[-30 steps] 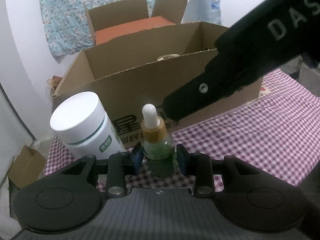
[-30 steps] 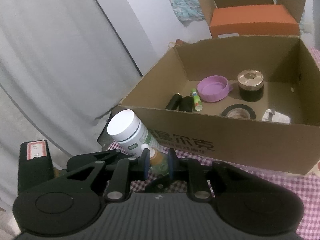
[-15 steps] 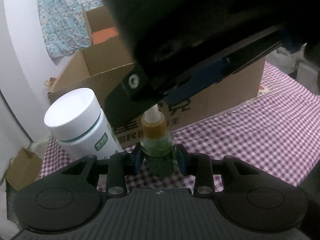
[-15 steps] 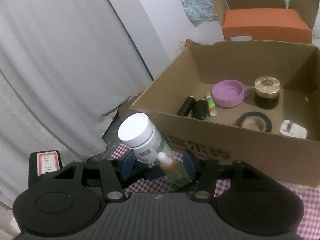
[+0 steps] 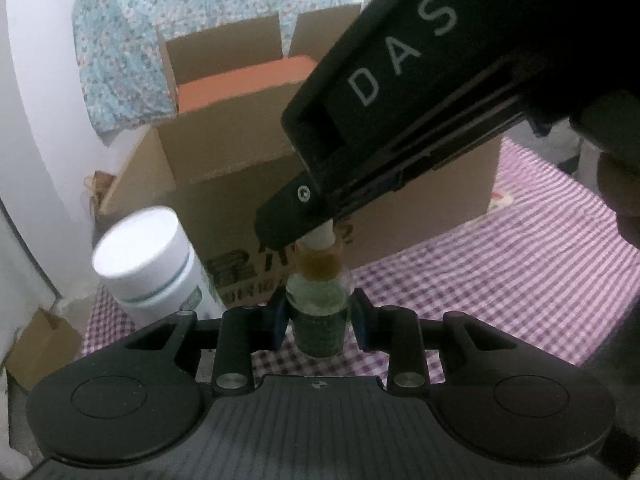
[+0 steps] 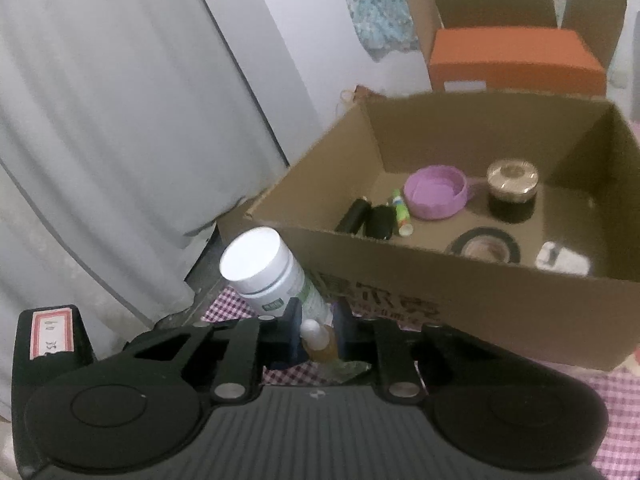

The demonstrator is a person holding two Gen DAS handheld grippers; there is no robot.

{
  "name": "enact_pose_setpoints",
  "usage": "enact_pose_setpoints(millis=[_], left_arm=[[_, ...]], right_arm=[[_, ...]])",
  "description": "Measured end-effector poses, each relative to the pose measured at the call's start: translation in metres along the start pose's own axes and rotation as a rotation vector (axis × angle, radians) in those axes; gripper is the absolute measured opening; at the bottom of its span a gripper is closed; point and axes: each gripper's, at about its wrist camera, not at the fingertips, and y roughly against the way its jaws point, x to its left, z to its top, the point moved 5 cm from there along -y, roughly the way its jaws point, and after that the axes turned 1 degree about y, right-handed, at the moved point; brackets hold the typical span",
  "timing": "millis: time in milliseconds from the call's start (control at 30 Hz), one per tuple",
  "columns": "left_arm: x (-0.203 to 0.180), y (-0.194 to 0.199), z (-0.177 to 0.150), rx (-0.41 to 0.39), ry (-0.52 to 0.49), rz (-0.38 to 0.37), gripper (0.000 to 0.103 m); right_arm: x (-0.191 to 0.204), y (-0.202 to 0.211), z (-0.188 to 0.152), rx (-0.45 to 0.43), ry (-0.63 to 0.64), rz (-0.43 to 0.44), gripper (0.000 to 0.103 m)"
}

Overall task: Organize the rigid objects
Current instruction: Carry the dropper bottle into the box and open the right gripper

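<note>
A green glass dropper bottle (image 5: 320, 316) with an amber collar and white bulb stands on the checked cloth. My left gripper (image 5: 320, 320) is shut on its body. My right gripper (image 6: 318, 334) comes down from above and is shut on the bottle's top (image 6: 316, 338); in the left wrist view its black body (image 5: 420, 92) covers the bulb. A white jar (image 5: 148, 264) with a green label stands just left of the bottle, also in the right wrist view (image 6: 268, 272). The open cardboard box (image 6: 460, 312) lies right behind them.
The box holds a purple lid (image 6: 436, 192), a gold-capped dark jar (image 6: 512, 190), black tubes (image 6: 368, 220), a tape roll (image 6: 486, 246) and a white item (image 6: 562, 260). A second box with an orange box (image 6: 512, 60) stands behind. Grey curtain at left.
My right gripper has narrowed from wide open around the bottle's top to shut on it. The left gripper has kept its hold on the bottle's body.
</note>
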Motion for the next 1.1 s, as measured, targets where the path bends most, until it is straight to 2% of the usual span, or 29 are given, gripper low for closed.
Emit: enact_pose_setpoints(millis=[167,367,567,667,800,967,1100], left_arm=[[-0.003,0.025,0.026,-0.052,0.022,-0.043,0.031],[0.006,0.041,0.066,-0.084,0.08,-0.081,0.031],[0.018,0.028,0.102,-0.114,0.081,-0.049,0.031],[0.026,0.009,0.114,-0.084,0.077,-0.02,0.031],[0.039,-0.027,0.119,0.014,0.115,0.001,0.031],[0.048,-0.069,0.115,0.136,0.181,-0.009,0.031],[0.052,-0.089,0.11,0.201,0.201,0.005,0.031]], right_arm=[[0.015,0.034,0.016,-0.061,0.05,0.009,0.011],[0.028,0.06,0.05,-0.144,0.123,0.018,0.011],[0.024,0.068,0.095,-0.195,0.15,0.035,0.011],[0.008,0.053,0.116,-0.171,0.115,0.067,0.011],[-0.021,0.02,0.131,-0.099,0.027,0.123,0.011],[-0.051,-0.02,0.132,-0.025,-0.041,0.14,0.011],[-0.067,-0.042,0.129,0.014,-0.082,0.157,0.011]])
